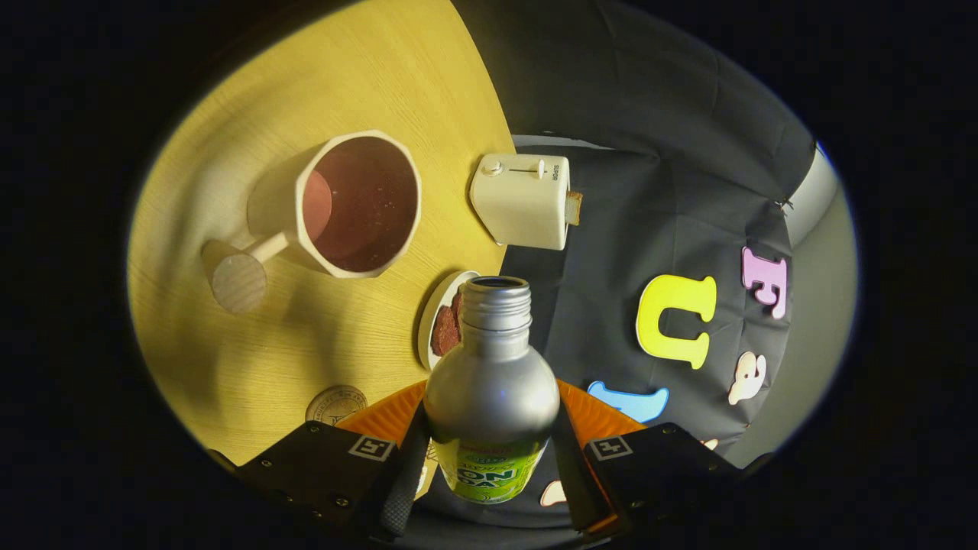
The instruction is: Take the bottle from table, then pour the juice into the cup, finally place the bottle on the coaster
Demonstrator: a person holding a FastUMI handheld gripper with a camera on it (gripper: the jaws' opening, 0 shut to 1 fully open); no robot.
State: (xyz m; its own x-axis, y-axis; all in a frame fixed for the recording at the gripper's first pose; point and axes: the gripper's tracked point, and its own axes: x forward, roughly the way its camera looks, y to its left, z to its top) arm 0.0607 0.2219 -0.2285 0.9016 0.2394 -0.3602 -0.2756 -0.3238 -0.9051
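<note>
A silver metal bottle (491, 382) with a green label and an uncapped threaded neck sits between my fingers, and my gripper (489, 466) is shut on its body. The whole view is tilted, so the bottle is leaning. Beyond the bottle's mouth and off to one side stands a cream mug (359, 205) with a dark reddish inside and a wooden-ended handle. A round coaster (336, 404) lies on the wooden table (252, 359) close to one finger, partly hidden by it.
A small white plate (443, 321) with brown food sits just behind the bottle's neck. A cream toaster (523, 200) with a slice of bread stands at the table's far edge. Black cloth wall lies beyond the table.
</note>
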